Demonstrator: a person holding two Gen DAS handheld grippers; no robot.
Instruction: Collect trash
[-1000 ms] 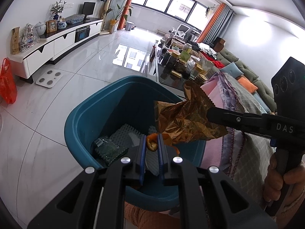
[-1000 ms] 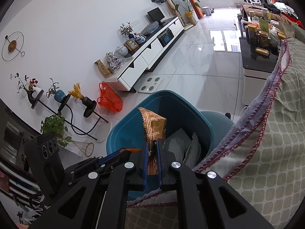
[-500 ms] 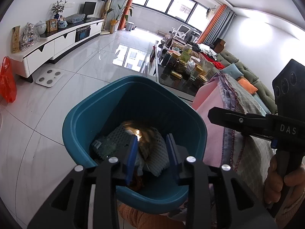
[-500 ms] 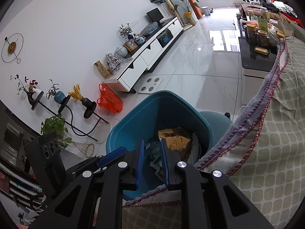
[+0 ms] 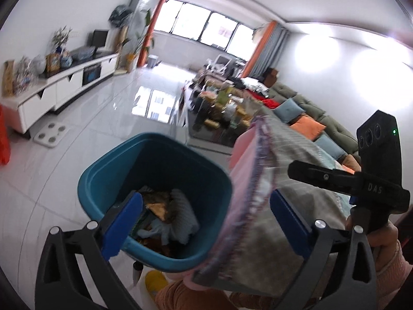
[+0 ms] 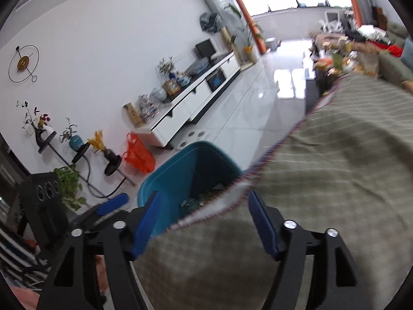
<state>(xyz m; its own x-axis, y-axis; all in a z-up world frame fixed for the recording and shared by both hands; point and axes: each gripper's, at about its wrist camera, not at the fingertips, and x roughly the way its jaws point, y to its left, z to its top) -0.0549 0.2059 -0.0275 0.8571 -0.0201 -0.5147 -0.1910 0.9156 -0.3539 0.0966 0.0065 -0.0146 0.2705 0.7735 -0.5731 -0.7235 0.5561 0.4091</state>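
Both wrappers had dropped since a second earlier: the gold wrapper [image 5: 158,208] and the orange scrap, then pinched in the pads, lay in the bin [image 5: 108,173] among the other trash. The left gripper [image 5: 204,217] had just been opening and stood as wide as it goes, with nothing between its blue pads but the view of the bin and the edge of the cloth [image 5: 260,206]. The right gripper [image 6: 204,222] had also just been opening; its jaws stood wide apart over the cloth, gripping nothing.

Only the left view looked down into the bin and showed its contents: the gold wrapper, a white ribbed foam sheet [image 5: 180,209] and crumpled scraps, too jumbled to count. It also showed the hand [image 5: 379,232] holding the right gripper's handle. The right view showed just a sliver of the bin's inside past the cloth's red stitched hem, and alone showed one wall clock [image 6: 23,62], one orange bag [image 6: 138,155] on the floor and three small shelves with plants. One bin and one cloth were seen in both views.
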